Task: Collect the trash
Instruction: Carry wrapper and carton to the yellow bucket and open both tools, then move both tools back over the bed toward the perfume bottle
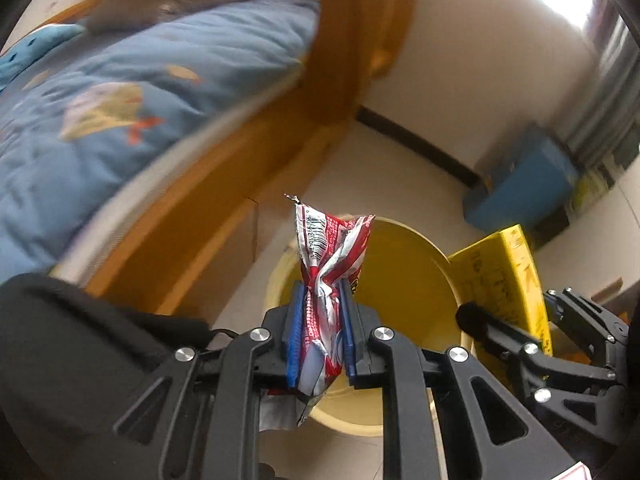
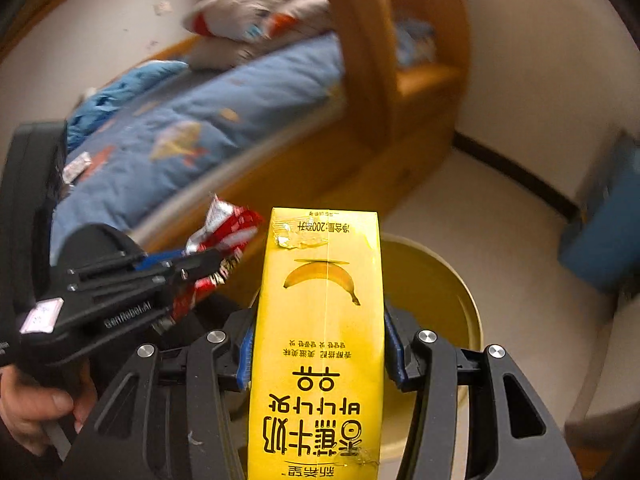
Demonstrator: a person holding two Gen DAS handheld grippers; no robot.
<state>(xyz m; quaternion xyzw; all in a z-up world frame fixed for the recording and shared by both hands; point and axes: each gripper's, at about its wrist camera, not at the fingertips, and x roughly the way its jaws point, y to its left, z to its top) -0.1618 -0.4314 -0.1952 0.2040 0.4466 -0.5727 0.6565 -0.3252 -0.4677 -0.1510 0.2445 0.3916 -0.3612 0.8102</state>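
The left gripper (image 1: 322, 320) is clamped nearly closed on a crumpled red-and-white wrapper (image 1: 328, 256). The right gripper (image 2: 320, 344), jaws partly apart, squeezes a yellow banana-milk carton (image 2: 320, 320) by its two sides. Both pieces hang above the open mouth of a yellow bin (image 1: 404, 280) on the pale floor (image 2: 500, 220), the carton just beside the wrapper. Open floor lies past the bin's far rim. Beyond stand a wooden bed frame (image 1: 224, 184), a blue quilt (image 1: 120, 92), and a white wall (image 1: 480, 80).

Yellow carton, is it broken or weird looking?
A little. The carton in the right gripper is held upside down, its print reading inverted, and torn glue patches show near its far end. It isn't crushed. The wrapper in the left gripper is crumpled.
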